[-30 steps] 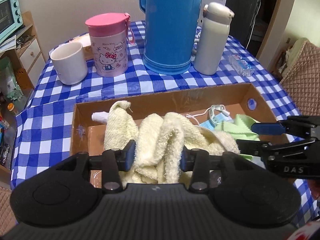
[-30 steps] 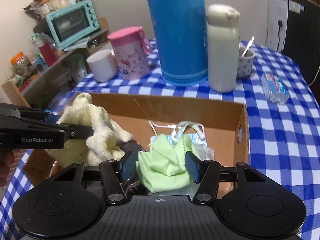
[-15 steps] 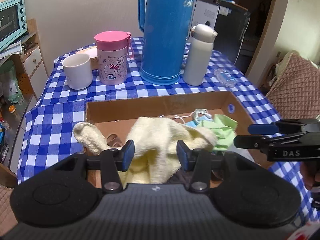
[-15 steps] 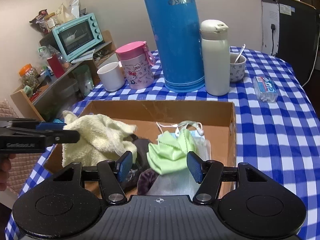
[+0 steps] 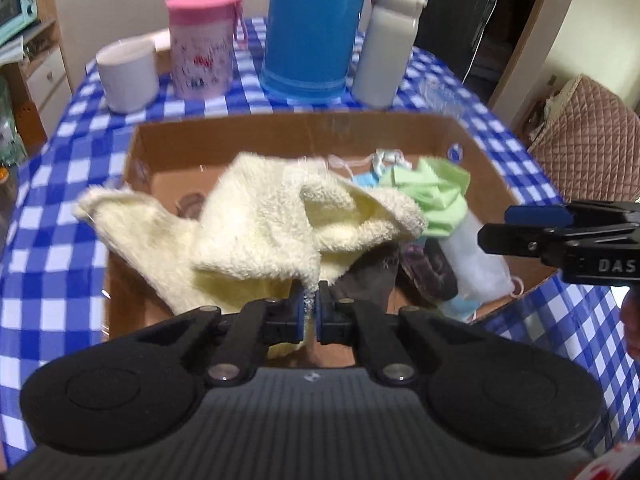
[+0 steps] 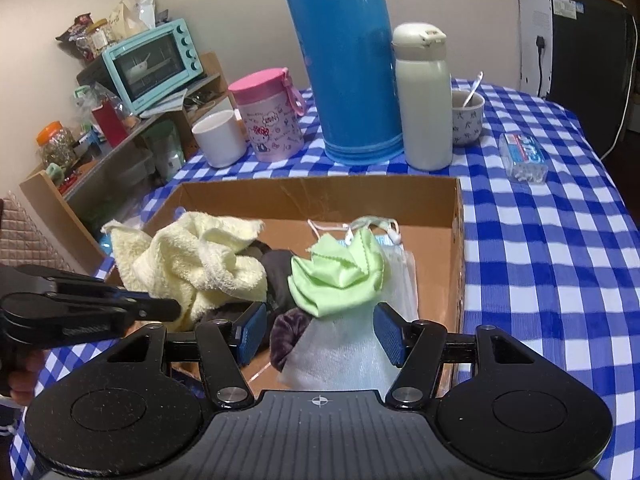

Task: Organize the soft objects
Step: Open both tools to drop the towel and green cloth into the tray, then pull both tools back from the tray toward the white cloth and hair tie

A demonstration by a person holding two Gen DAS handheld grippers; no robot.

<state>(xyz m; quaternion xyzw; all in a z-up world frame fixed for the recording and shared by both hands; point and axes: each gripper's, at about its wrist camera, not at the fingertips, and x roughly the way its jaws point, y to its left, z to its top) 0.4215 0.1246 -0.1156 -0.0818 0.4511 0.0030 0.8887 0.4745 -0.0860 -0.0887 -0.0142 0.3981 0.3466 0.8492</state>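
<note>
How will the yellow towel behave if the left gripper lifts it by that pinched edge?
Probably floppy: the yellow towel already sags in loose folds from the left gripper, shut on one thin edge. One corner hangs over the cardboard box wall, so it may drag there. Its fluffy pile looks grippy, so slipping seems unlikely.

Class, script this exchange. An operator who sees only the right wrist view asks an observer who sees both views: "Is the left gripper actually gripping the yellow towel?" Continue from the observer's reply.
Observer: Yes. The left wrist view shows the left gripper shut on a fold of the yellow towel.
Operator: How does my right gripper look from there?
Observer: The right gripper sits near the cardboard box's right wall, open and holding nothing.
Operator: What lies beyond that wall?
Observer: A quilted brown chair stands past the table's edge.
</note>
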